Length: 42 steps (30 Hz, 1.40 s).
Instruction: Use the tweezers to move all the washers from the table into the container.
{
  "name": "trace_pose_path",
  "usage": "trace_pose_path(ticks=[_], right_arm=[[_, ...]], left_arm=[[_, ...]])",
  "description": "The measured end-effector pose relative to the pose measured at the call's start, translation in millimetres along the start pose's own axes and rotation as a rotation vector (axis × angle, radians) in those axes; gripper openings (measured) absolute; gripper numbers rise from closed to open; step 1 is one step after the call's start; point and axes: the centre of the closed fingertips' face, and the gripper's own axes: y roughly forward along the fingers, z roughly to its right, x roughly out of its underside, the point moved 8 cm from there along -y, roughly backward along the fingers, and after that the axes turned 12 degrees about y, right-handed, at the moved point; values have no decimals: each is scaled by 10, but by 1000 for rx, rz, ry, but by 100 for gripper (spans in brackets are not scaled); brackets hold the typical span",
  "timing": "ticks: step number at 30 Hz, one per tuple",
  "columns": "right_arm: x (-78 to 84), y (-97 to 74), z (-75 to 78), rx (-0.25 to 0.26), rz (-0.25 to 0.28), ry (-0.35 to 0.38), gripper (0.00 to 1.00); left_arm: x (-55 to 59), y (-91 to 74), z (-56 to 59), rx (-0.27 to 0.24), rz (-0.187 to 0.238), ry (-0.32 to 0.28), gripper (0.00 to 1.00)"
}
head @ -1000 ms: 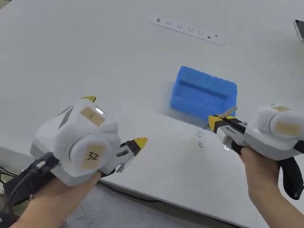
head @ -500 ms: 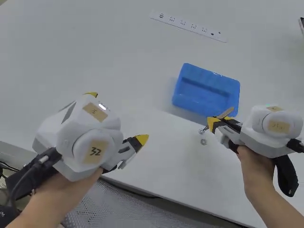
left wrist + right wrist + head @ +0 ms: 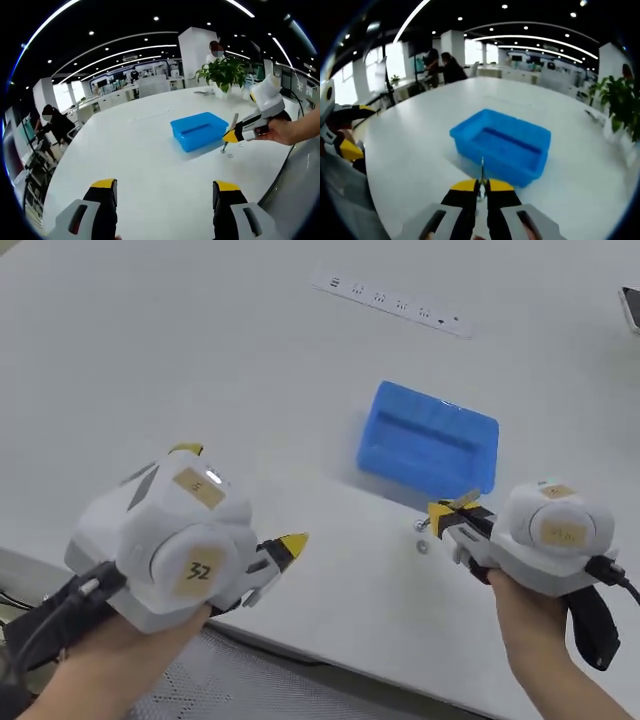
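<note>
Dipping lower than a second ago, the right gripper (image 3: 447, 516) has brought the thin silver metal tweezers (image 3: 463, 502) down toward the small silver metal washers (image 3: 422, 546). These lie on the white surface (image 3: 200, 360), just in front of the blue rectangular plastic container (image 3: 420, 468). Its yellow-tipped fingers (image 3: 465, 186) are clenched on the tweezers. In the left gripper view the point stands just beside one washer; whether it touches cannot be told. That suggests a pick is starting, with no washer lifted yet. The left gripper (image 3: 166, 189) hangs well apart over the near edge of the surface, fingers spread and holding nothing
</note>
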Motion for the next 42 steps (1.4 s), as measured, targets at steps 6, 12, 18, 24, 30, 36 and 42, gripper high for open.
trace_pose_path(ticks=[6, 12, 18, 24, 30, 36, 42], right_arm=[[-42, 26, 17, -11, -39, 4, 3], [-123, -17, -11, -32, -37, 36, 2], [-236, -140, -124, -62, -13, 91, 2], [-397, -225, -204, -74, 15, 73, 2], [-611, -228, -229, -92, 58, 70, 2], [-755, -131, -200, -92, 81, 57, 2], [-841, 42, -91, -76, 103, 57, 3]], left_arm=[[-18, -8, 6, 6, 15, -3, 80], [-19, -10, -2, 3, 21, -8, 80], [-13, -14, -20, -5, 23, -20, 81], [-18, -14, -4, 1, 25, -12, 81], [-21, -17, -1, 2, 26, -12, 81], [-16, -17, -8, -1, 24, -16, 81], [-10, -12, -8, -1, 16, -15, 81]])
